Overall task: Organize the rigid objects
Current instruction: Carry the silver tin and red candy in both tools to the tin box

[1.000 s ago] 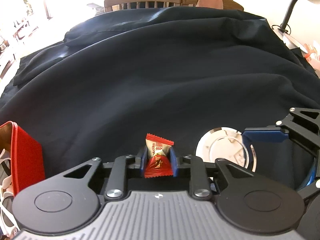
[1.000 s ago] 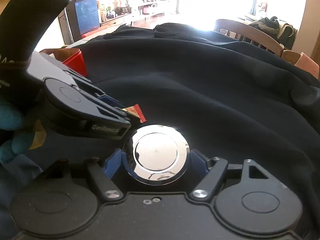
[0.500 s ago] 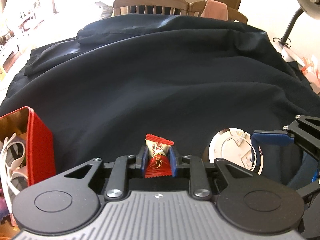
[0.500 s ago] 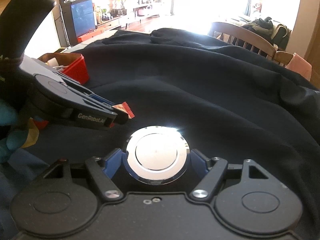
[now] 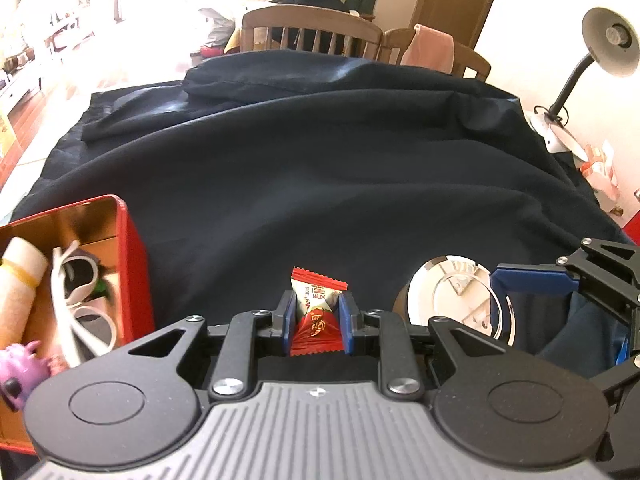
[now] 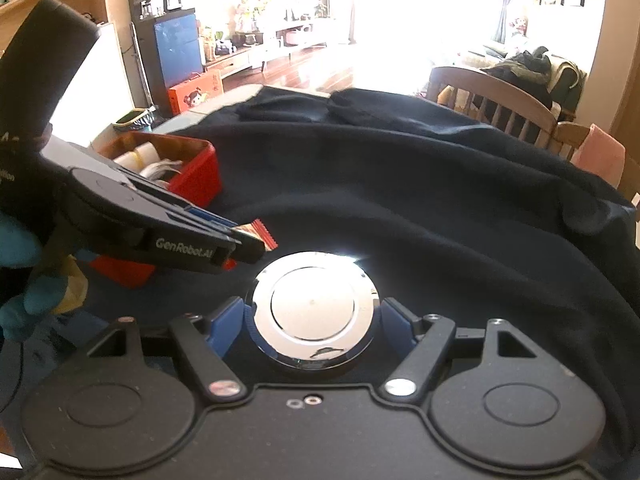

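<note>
My left gripper (image 5: pixel 316 318) is shut on a small red and white wrapped candy (image 5: pixel 318 304), held upright between its blue pads above the dark cloth. In the right wrist view my right gripper (image 6: pixel 314 314) is shut on a round shiny silver disc (image 6: pixel 313 308), its blue pads pressing both sides. From the left wrist camera the same disc (image 5: pixel 452 296) shows at the right. The left gripper (image 6: pixel 240 242) with the candy's red edge (image 6: pixel 264 232) reaches in from the left. A red tin box (image 5: pixel 132 264) stands at the left, holding white glasses (image 5: pixel 76 296) and a pale roll (image 5: pixel 18 272).
A dark blue cloth (image 5: pixel 320 168) covers the table in folds. Wooden chairs (image 5: pixel 312 36) stand behind its far edge, one with a pink cloth (image 5: pixel 434 46). A desk lamp (image 5: pixel 600 52) stands at the far right. A purple toy (image 5: pixel 18 372) lies in the tin's near corner.
Both grippers have risen with their objects still held. The red tin has come further into view at the left, showing its contents.
</note>
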A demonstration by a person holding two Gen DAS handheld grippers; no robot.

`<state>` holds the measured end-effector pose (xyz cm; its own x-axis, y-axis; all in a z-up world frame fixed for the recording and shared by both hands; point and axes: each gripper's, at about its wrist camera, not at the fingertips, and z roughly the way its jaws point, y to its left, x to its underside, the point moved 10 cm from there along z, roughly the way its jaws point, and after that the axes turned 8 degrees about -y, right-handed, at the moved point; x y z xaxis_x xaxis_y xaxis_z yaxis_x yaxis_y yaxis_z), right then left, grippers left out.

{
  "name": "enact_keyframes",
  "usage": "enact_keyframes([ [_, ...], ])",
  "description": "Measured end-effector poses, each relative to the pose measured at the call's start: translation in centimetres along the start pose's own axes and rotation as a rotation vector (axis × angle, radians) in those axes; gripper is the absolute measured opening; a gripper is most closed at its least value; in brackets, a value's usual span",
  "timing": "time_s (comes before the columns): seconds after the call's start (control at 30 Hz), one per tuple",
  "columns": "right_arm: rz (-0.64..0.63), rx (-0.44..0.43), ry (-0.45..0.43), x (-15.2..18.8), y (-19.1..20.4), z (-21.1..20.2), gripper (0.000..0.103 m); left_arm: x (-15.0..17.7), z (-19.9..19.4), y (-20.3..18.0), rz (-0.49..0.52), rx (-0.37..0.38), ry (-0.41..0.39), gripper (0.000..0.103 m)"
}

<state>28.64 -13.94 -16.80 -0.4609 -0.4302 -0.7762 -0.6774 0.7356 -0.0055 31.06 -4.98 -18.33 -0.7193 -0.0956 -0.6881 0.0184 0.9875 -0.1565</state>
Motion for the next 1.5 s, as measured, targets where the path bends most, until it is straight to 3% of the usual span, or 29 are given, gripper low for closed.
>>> enact_keyframes([
  [0.73,-0.034,-0.029,-0.049,-4.5,10.0,-0.5,0.074,0.7,-7.3,9.6,-0.050,0.021,-0.039,0.022],
  [1.5,-0.024,-0.050,-0.024,-7.4,19.0,5.4,0.074,-0.3,-7.5,20.8,-0.050,-0.019,-0.034,0.022],
])
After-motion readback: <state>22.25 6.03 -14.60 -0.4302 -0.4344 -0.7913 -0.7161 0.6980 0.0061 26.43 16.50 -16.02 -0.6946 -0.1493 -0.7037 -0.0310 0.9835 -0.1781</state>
